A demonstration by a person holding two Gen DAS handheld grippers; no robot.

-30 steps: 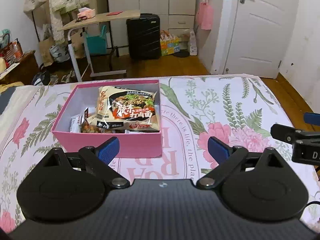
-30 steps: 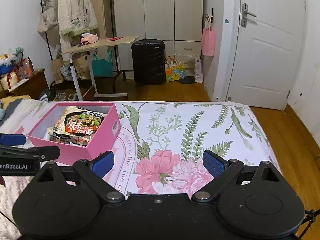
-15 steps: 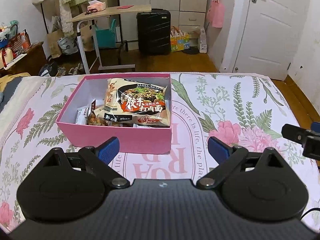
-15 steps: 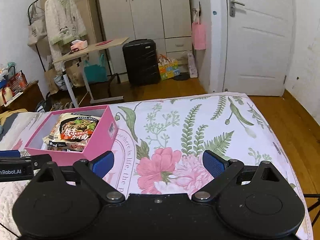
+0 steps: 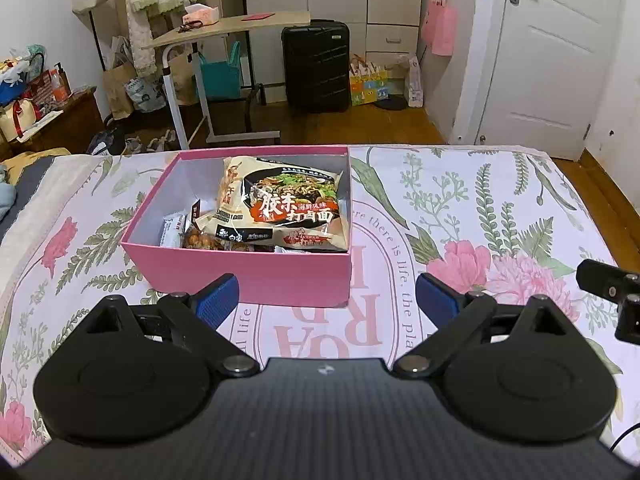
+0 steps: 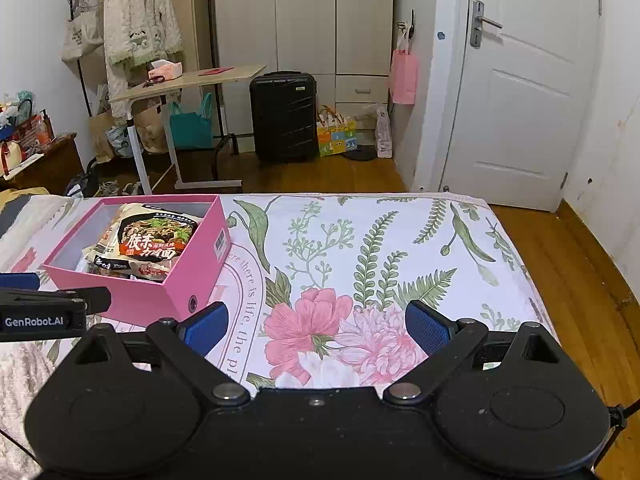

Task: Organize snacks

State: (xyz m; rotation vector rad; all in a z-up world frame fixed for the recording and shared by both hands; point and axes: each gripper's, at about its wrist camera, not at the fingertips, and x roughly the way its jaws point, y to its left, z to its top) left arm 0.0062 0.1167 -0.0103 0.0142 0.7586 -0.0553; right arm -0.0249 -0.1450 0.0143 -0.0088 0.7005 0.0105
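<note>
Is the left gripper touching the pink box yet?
Apart. In the left wrist view the left gripper has its jaws open and empty, and bedsheet shows between them and the pink box.

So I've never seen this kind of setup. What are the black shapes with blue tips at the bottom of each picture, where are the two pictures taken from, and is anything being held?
There is no robot here. A person carries a handheld two-finger gripper in each hand, and each has a wide-angle camera looking forward along its fingers. The black shapes are the gripper bodies; the blue tips are finger pads.

One picture is from the left gripper, the other from the right gripper. Both are open and hold nothing.

They hover over a bed with a floral cover. On it stands an open pink box with a noodle packet lying on top of smaller snacks. The black bar at the left edge of the right view is the other gripper.
</note>
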